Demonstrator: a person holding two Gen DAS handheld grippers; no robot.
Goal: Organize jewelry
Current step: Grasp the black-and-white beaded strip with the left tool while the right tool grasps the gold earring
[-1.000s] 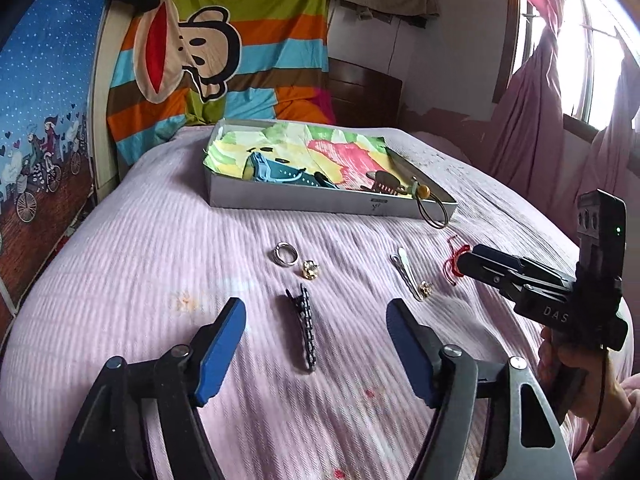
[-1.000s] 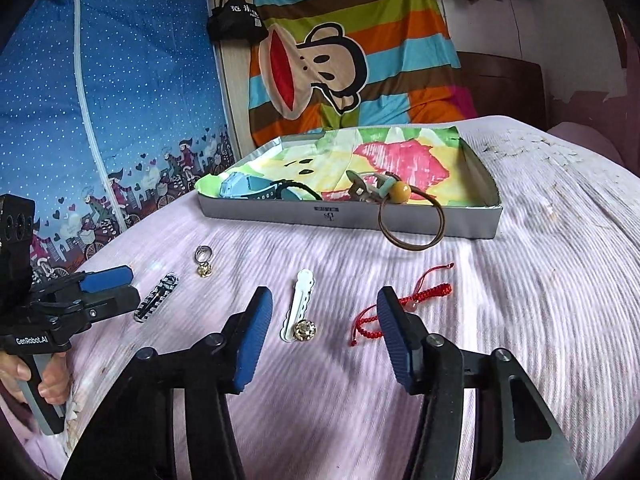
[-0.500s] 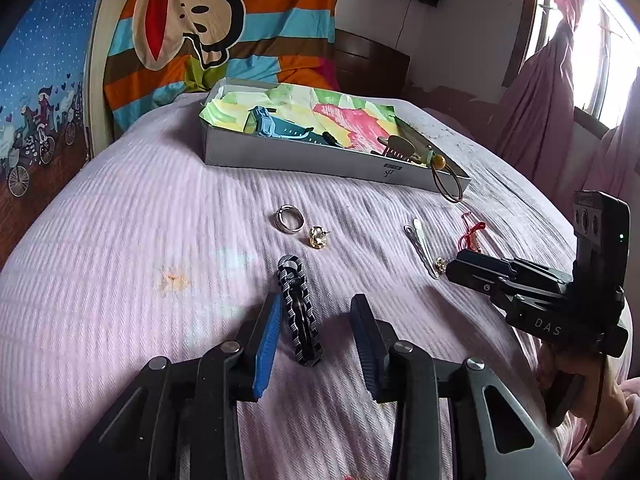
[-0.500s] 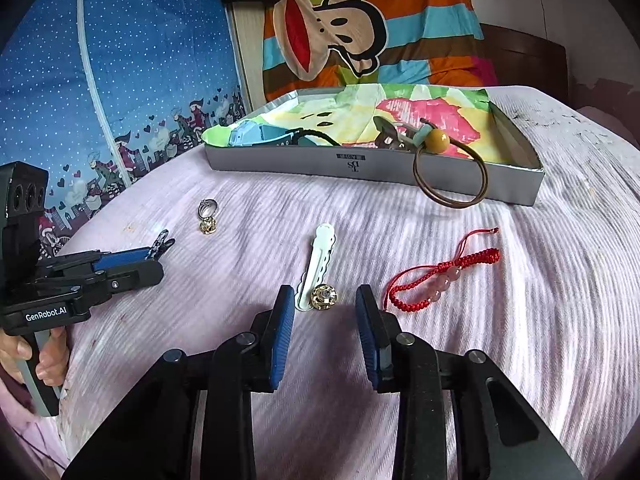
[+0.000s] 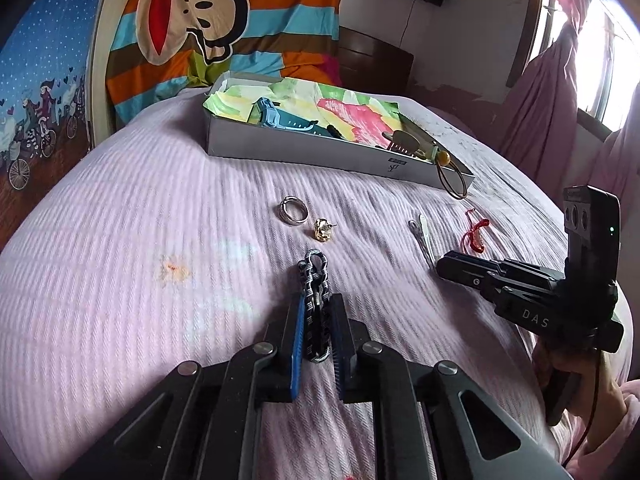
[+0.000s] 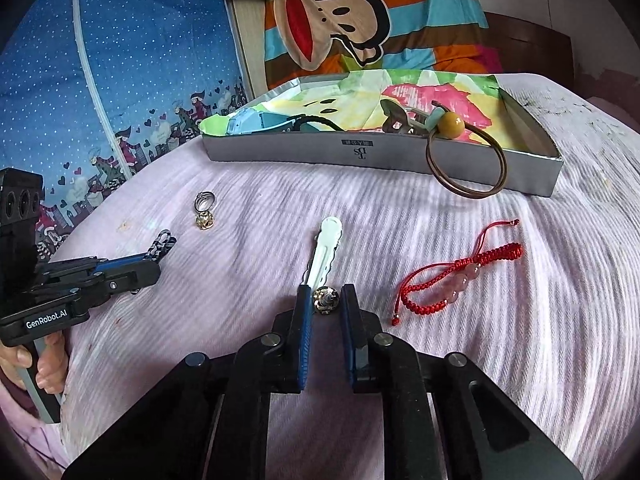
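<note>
Both claws have narrowed: our left claw [image 5: 318,322] now clamps the black hair clip [image 5: 316,292]; our right claw [image 6: 326,308] seems barely touching the gold stud [image 6: 326,300].

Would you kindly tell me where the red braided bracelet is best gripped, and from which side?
Grip the red braided bracelet at its bead section, coming straight down from above. It lies flat and limp on the bedspread; the beads are its thickest, firmest part, while the thin cord ends would likely slip between the fingers.
</note>
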